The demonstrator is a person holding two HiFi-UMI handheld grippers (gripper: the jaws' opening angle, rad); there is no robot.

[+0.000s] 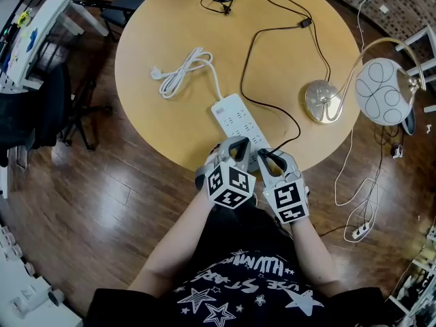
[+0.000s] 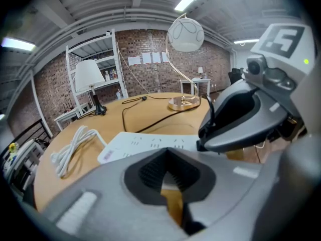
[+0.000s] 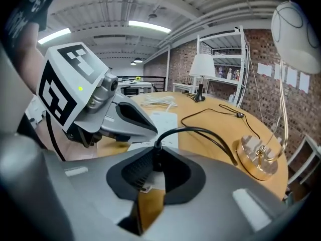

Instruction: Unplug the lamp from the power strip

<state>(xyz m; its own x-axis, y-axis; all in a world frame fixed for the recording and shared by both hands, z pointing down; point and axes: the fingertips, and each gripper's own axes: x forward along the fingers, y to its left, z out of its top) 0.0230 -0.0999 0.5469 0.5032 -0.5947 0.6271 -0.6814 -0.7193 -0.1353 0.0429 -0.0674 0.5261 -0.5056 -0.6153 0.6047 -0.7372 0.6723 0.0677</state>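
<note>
Left gripper (image 1: 236, 144): we see its jaws closed together on nothing, with the tips at the near end of the white rectangular power strip (image 1: 235, 113), lower centre.
Right gripper (image 3: 154, 157): we see it clamped on the small black plug (image 3: 153, 147) at that same end.
Gold arc lamp with white globe shade (image 1: 380, 90): stands at the right edge of the round wooden table (image 1: 157, 19).
Black cable (image 1: 253, 43): loops from the plug across the table.

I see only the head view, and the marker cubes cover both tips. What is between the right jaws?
Observer: The lamp's black plug; the right gripper has its jaws closed on it.
Operator: Where are the left tips?
Observer: The left gripper has its tips at the near end of the white power strip.
Operator: What stands above the black base at the far edge?
Observer: A second lamp with a white shade.
</note>
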